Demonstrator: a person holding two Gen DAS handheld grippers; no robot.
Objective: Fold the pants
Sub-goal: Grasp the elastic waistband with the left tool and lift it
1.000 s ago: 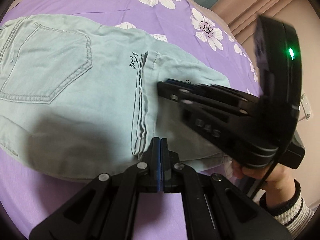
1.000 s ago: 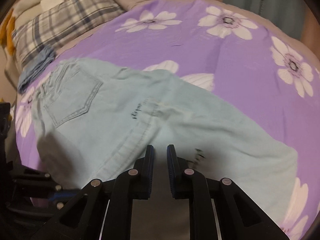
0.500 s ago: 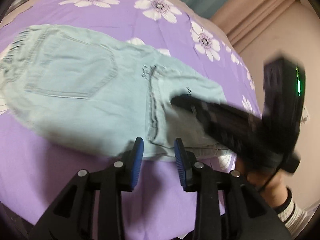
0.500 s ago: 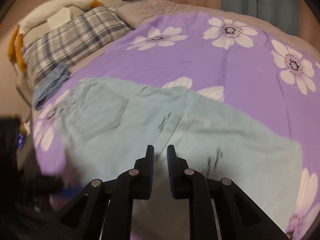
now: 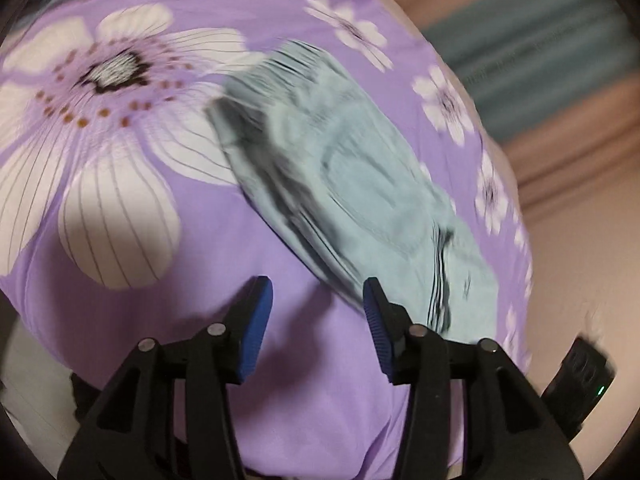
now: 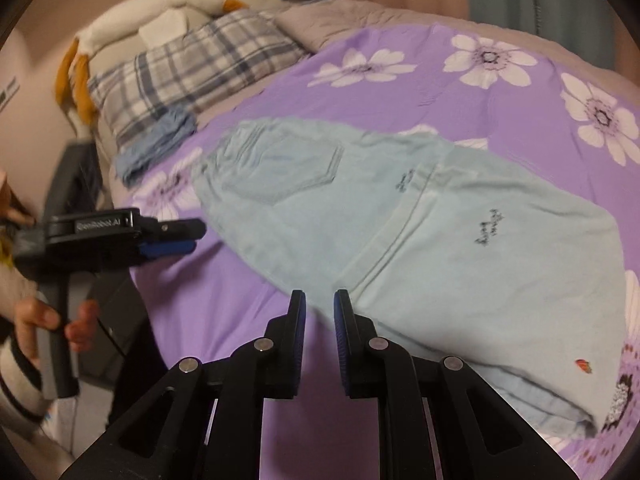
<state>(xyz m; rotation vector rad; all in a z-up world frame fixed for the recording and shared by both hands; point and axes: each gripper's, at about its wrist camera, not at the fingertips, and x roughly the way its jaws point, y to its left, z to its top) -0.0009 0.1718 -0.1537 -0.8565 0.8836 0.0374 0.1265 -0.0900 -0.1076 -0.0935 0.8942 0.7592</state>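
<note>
Left gripper [image 5: 316, 320] just popped open and swung off the pants [image 6: 400, 240], nothing in it. Right gripper [image 6: 320, 332] nearly together, empty. Fold's laid down, I'd say.

dim warm light, perhaps motion-blurred, fisheye-warped edges

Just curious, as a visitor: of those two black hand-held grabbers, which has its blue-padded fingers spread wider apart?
The left gripper: its fingers stand wide apart over bare purple sheet; the right gripper shows a narrow gap.

Left claw [image 5: 318, 320] just opening, empty, beside pants [image 5: 352, 184].
</note>
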